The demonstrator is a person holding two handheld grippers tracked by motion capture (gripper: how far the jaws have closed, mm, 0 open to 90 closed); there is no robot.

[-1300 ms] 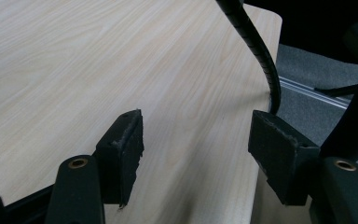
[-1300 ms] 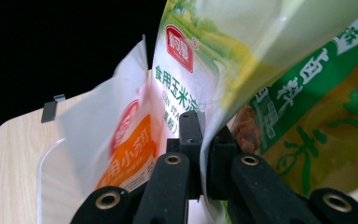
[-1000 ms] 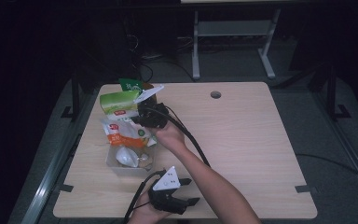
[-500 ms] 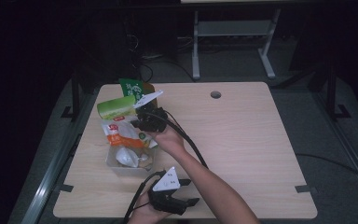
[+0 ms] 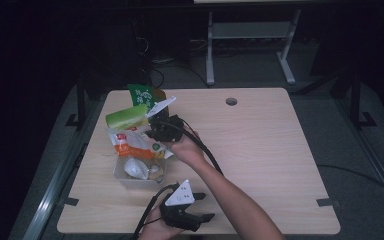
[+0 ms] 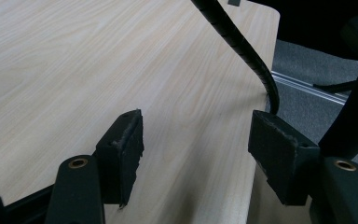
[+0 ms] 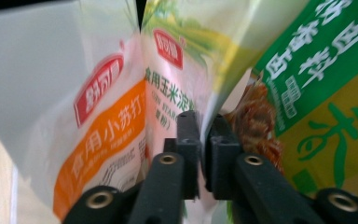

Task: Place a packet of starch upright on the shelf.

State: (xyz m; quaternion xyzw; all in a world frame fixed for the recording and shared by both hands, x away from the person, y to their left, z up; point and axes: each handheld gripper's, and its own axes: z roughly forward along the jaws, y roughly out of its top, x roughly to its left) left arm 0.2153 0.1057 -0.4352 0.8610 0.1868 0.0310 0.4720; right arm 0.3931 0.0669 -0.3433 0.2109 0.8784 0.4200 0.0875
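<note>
Right gripper (image 7: 204, 122) pinched the edge of a green-topped starch pouch (image 7: 186, 60) above the clear bin (image 5: 122, 176) | left gripper (image 6: 200, 144) spread, idle on table (image 5: 260, 150) | progress: pouch lifted, placing judged pending | count: three pouches, one bin, two grippers

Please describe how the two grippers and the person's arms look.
Both the left gripper and the right gripper are black with two blocky jaws with brass-coloured pins. Each carries a pale grey three-cornered plate and trails a thick black ribbed cable. The forearms are bare, without sleeves.
</note>
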